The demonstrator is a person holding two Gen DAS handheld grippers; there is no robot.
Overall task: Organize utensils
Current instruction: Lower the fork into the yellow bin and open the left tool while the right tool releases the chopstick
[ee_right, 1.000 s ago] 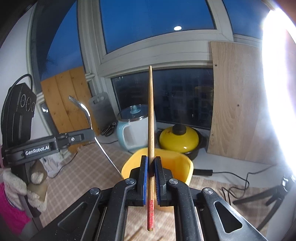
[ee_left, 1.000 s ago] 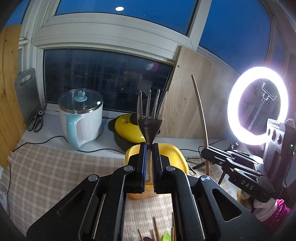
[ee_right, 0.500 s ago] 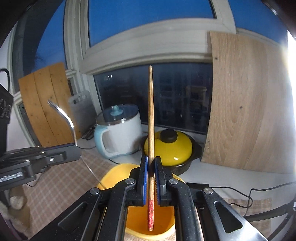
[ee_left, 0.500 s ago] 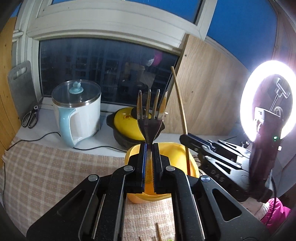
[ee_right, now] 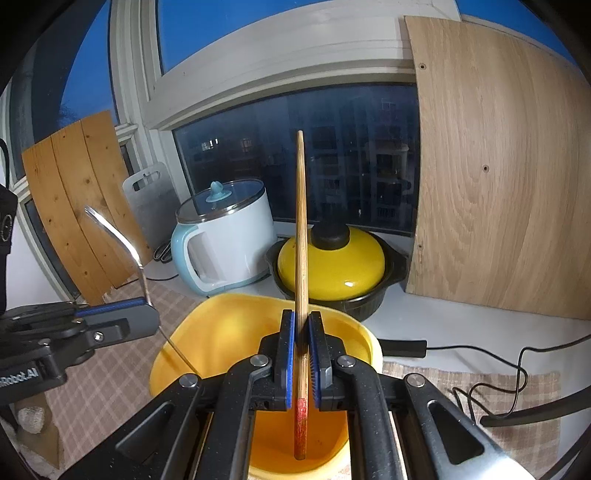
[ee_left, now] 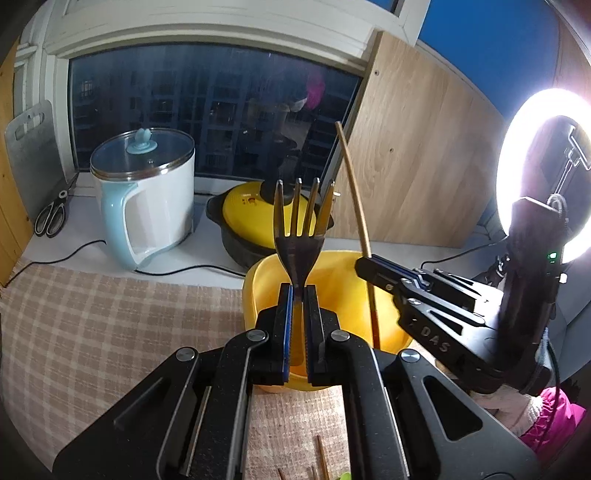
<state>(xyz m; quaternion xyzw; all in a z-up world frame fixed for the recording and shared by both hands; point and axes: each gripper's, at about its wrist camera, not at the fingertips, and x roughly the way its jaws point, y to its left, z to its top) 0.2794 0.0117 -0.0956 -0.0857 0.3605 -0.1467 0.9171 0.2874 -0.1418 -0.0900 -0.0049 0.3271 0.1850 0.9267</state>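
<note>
left wrist view: we see left gripper [ee_left: 298, 295] pinching the fork [ee_left: 300, 236] upright, tines up, over the yellow bowl [ee_left: 258, 288], closer above it than a second ago.
change: both tools lowered toward bowl; drop-in looks imminent.
writing: "DAS" on the right gripper [ee_left: 364, 266].
right wrist view: right gripper [ee_right: 303, 321] pinching chopstick [ee_right: 301, 236], red end inside bowl [ee_right: 177, 354].
writing: "Robot.AI" on left gripper [ee_right: 147, 314].

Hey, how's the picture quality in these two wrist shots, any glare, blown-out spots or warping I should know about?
Left wrist view: the ring light is blown out white at the right, and fisheye bends the window frame; the fork stays sharp. Right wrist view: no such glare, the chopstick is crisp, the wooden board bows outward, and the corners go dark.
</note>
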